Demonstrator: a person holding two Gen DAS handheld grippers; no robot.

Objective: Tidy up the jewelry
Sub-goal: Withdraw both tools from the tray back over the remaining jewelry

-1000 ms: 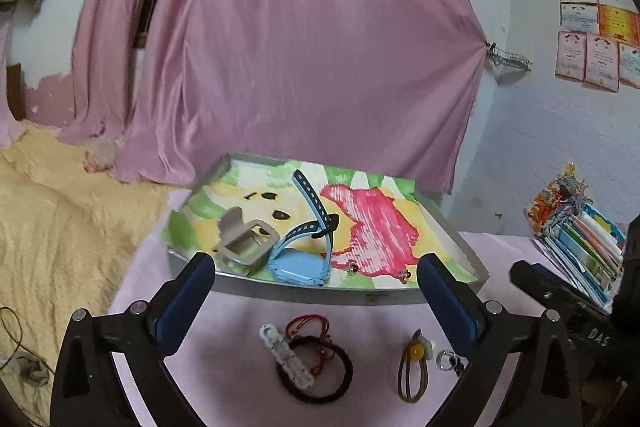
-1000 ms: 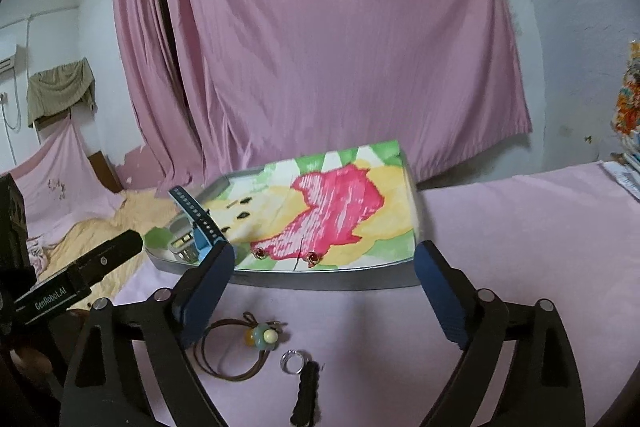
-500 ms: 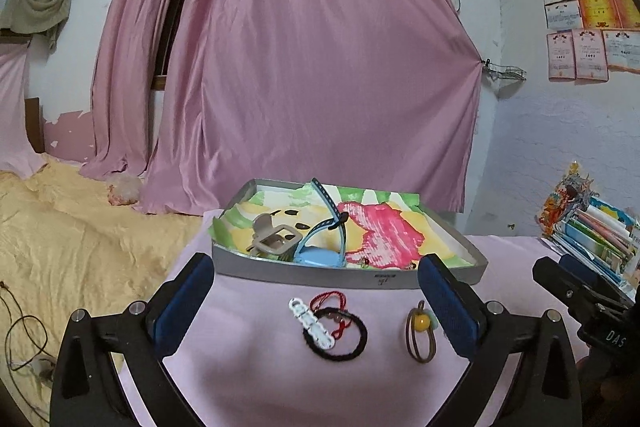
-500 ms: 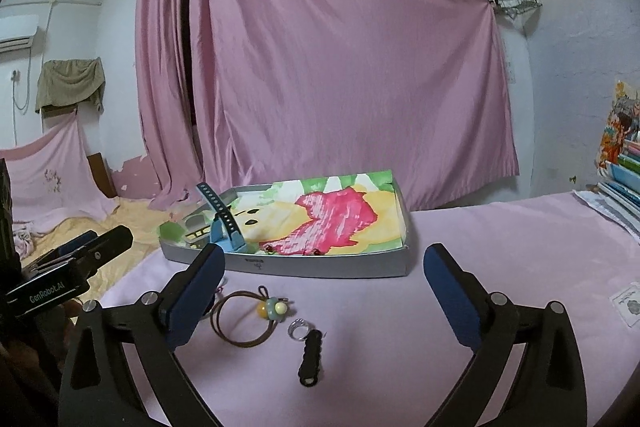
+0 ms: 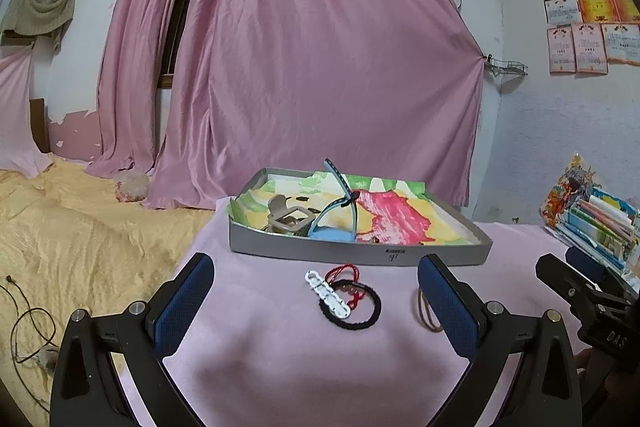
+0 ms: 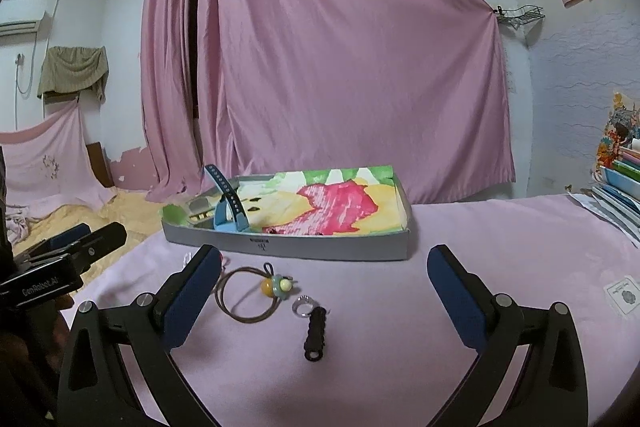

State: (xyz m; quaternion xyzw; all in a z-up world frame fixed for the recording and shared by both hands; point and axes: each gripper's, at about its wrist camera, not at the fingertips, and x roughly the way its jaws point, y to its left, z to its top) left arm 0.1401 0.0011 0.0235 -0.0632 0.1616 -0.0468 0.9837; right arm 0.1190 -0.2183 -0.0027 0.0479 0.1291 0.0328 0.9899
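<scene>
A grey tray point(image 5: 360, 255) point(image 6: 288, 250) lined with a bright drawing holds a blue watch point(image 5: 334, 223) point(image 6: 227, 205) and a beige watch point(image 5: 290, 219). On the pink cloth in front lie a black bracelet point(image 5: 352, 309), a white chain piece point(image 5: 326, 293) and a red cord point(image 5: 344, 271). A brown hair tie with a yellow-green charm point(image 6: 250, 293), a silver ring point(image 6: 303, 305) and a black beaded piece point(image 6: 315, 333) lie further right. My left gripper point(image 5: 316, 301) and my right gripper point(image 6: 324, 295) both hover open above these, holding nothing.
A stack of colourful books point(image 5: 596, 217) sits at the right edge of the table. A small printed card point(image 6: 626, 294) lies on the cloth at right. Yellow bedding point(image 5: 80, 227) lies left of the table, and a pink curtain point(image 5: 320, 67) hangs behind the tray.
Both grippers have pulled back from the tray and levelled, so the tray looks farther away and more cloth and loose jewelry show in front. Both stayed open.
</scene>
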